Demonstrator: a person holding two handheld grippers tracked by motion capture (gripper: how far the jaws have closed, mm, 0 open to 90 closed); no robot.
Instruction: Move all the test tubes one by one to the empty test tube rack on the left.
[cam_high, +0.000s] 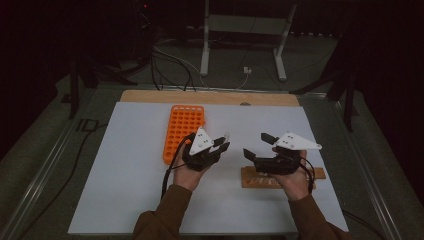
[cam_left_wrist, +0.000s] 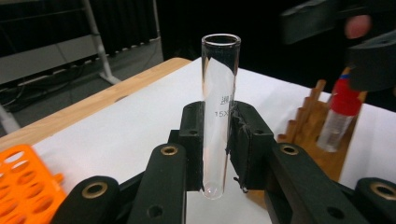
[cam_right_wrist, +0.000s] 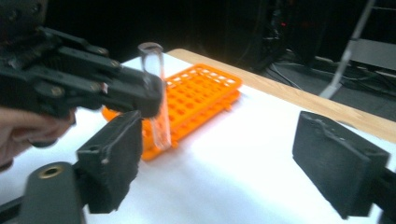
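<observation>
Your left gripper's (cam_left_wrist: 217, 140) fingers (cam_left_wrist: 250, 140) were pinched on the clear glass test tube (cam_left_wrist: 219, 98), gripping its lower part so the open mouth stood upright and most of the glass rose free above the pads; your right gripper's (cam_right_wrist: 233, 161) fingers (cam_right_wrist: 338, 161) stood spread wide with nothing between them. On the white table top (cam_high: 130, 165), the orange rack (cam_high: 183, 131) lay far left of your hands and the wooden rack (cam_high: 260, 178) sat near right, under your right hand (cam_high: 295, 182). The tube hung in the air between the two grippers, above the table. With so low a hold, the tube could have tipped or slid through the pads if you swung it quickly. The open right fingers were close; a stray nudge could have knocked the glass. A red-capped vial (cam_left_wrist: 340, 109) stood in the wooden rack, easy to clip.
</observation>
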